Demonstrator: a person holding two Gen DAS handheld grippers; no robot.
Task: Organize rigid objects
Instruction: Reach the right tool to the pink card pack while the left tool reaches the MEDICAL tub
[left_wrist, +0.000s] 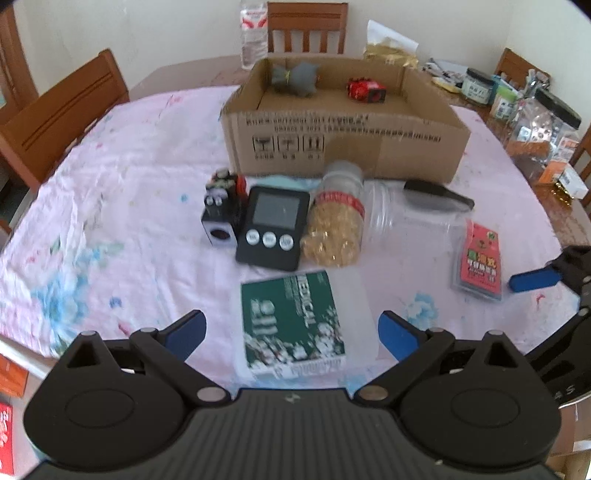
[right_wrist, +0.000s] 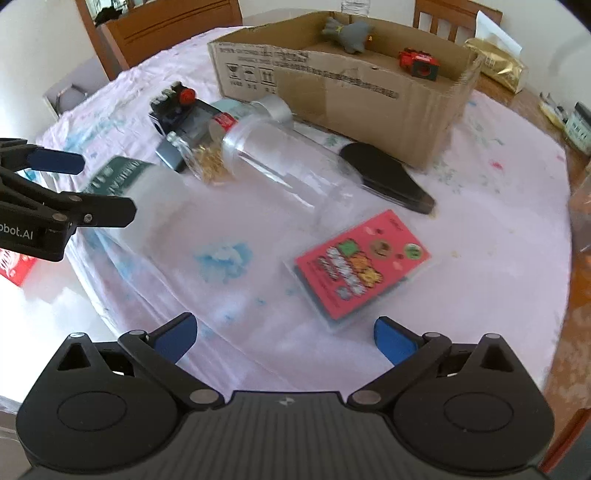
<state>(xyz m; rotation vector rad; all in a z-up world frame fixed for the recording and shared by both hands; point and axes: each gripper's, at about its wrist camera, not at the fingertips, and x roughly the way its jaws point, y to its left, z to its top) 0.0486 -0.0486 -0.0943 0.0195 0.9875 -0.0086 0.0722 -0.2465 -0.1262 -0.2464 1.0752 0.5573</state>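
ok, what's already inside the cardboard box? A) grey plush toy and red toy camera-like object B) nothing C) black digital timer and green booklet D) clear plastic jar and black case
A: the open brown cardboard box holds a grey plush toy and a small red and black toy; the black digital timer, green booklet and clear plastic jar all lie on the cloth outside it.
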